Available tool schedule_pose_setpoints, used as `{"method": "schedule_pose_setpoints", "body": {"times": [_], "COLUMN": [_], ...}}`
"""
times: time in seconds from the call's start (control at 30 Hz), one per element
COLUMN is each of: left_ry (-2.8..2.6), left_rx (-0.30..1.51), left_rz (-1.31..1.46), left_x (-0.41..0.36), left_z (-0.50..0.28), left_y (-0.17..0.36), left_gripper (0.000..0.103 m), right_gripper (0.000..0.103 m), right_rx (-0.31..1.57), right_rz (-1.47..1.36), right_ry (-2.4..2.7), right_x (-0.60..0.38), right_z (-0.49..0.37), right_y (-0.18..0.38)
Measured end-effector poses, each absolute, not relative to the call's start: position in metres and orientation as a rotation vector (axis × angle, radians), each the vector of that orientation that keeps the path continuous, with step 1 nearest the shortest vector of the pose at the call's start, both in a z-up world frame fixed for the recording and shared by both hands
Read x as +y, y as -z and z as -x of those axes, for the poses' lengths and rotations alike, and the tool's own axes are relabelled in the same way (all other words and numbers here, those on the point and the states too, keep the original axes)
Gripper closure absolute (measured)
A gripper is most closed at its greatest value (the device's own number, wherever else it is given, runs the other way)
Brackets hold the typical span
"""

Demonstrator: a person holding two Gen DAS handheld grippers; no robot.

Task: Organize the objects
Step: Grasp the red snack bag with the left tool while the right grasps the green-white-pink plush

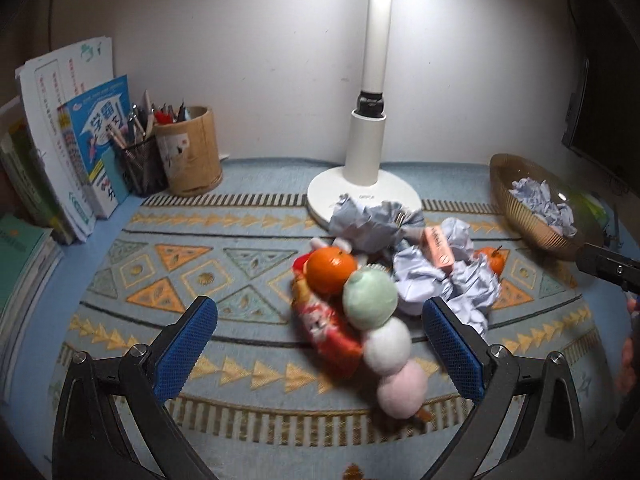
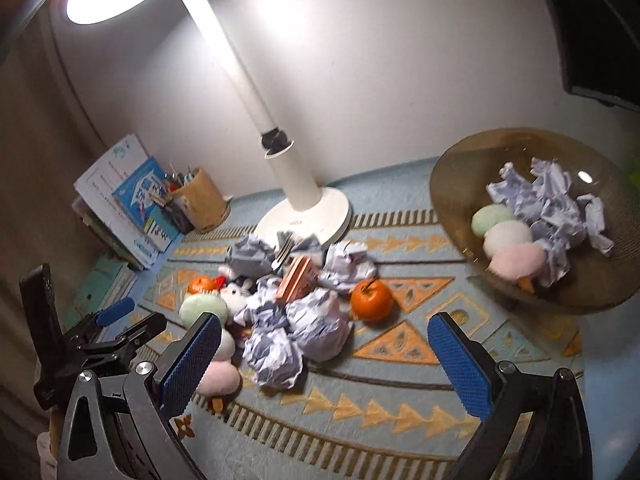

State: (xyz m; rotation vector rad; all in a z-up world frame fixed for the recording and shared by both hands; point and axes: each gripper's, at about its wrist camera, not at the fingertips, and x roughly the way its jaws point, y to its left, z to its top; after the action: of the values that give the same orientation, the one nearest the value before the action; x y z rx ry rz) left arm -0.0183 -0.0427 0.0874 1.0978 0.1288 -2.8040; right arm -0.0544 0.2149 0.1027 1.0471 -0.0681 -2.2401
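A: Where does the clutter sit?

B: Mid-bench, just in front of the lamp base [image 1: 362,196]. Crumpled paper balls [image 2: 316,324] are heaped there with a pink carton [image 2: 298,284] on top, and one paper ball lies against the base's front rim.

A: And the fruit?

B: One orange [image 2: 372,300] rests on the cloth on the side of the heap toward the bowl. A second orange [image 1: 330,270] sits on the opposite side, touching the green end of a plush dumpling skewer [image 1: 384,328] that runs toward the bench's near edge. A red packet [image 1: 326,326] lies beside the skewer, and a small white plush [image 2: 234,296] is wedged in the heap.

A: The bowl?

B: The brown bowl [image 2: 452,172] stands toward the bench's right edge, holding more crumpled paper and another dumpling skewer [image 2: 508,240].

A: The tongs?

B: The left tongs [image 1: 320,346] are spread wide with nothing gripped, the skewer lying between the blue pads. The right tongs [image 2: 324,368] are also wide apart and empty, above the paper heap.

A: Anything further out?

B: Books [image 1: 72,152] and two pen holders [image 1: 168,160] stand in the far left corner.
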Motion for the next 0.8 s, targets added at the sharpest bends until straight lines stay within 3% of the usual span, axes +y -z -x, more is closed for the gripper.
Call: {"method": "schedule_pose_setpoints", "body": {"times": [0.2,0.4,0.63,0.8], "left_ry": [2.758,2.798,2.826,2.794], "left_rx": [0.123,0.082,0.222,0.147], "left_rz": [-1.228,-1.280,-1.364,-1.378], "left_x": [-0.057,-0.054,-0.072,-0.064], "left_z": [0.020,0.042,0.072,0.082], "left_y": [-0.041,-0.028,-0.022,-0.022], "left_gripper": [0.001,0.000,0.000,0.000], "right_gripper": [0.000,0.000,0.004,0.008], "right_rx": [0.157,0.360,0.280,0.242], "right_rz": [-1.088,-1.076,-1.061,-1.075], "right_ry": [2.100,2.066,2.119,2.114], "right_x": [0.158,0.107,0.083,0.088], "right_z": [0.009,-0.006,0.012,0.017], "right_y": [-0.058,-0.033,-0.021,-0.017]}}
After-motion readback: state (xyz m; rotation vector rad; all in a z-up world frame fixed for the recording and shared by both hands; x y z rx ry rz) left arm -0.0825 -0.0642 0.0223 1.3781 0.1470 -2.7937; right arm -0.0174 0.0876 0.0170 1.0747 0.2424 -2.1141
